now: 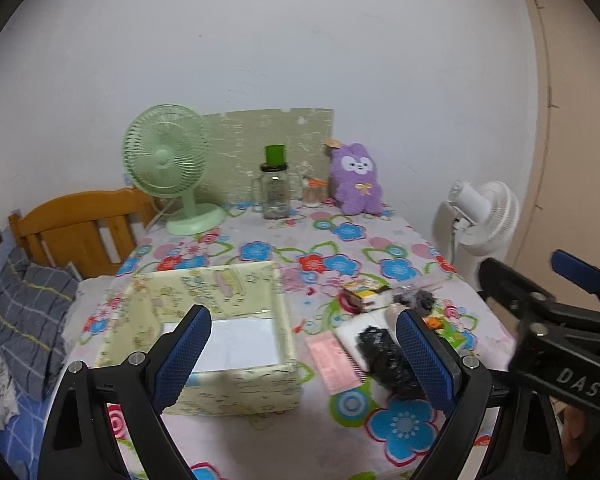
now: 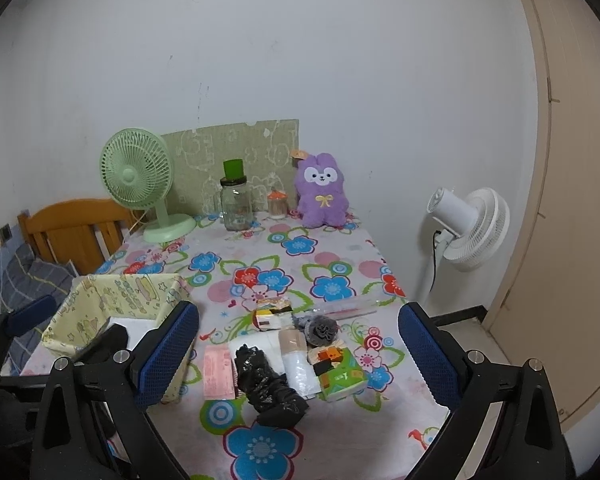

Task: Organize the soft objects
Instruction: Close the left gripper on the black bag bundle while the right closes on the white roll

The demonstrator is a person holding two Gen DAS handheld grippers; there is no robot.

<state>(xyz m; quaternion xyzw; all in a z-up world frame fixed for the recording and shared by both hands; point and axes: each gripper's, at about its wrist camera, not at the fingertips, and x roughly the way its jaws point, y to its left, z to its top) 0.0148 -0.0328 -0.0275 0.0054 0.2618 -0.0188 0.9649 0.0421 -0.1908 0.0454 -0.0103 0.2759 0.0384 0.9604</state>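
Floral table (image 2: 332, 256) | far half bare | fabric box (image 2: 100, 304) at left edge | both grippers' fingers wide apart, empty

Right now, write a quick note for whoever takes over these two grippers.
Left gripper: open, empty, above the yellow fabric bin.
Right gripper: open, empty, above the pile.
Black crumpled bag, pink packet, white roll, green tissue pack and grey scrunchie lie on the floral tablecloth, right of the bin.
Done: nothing from the pile visibly binned.
Left: all of it.
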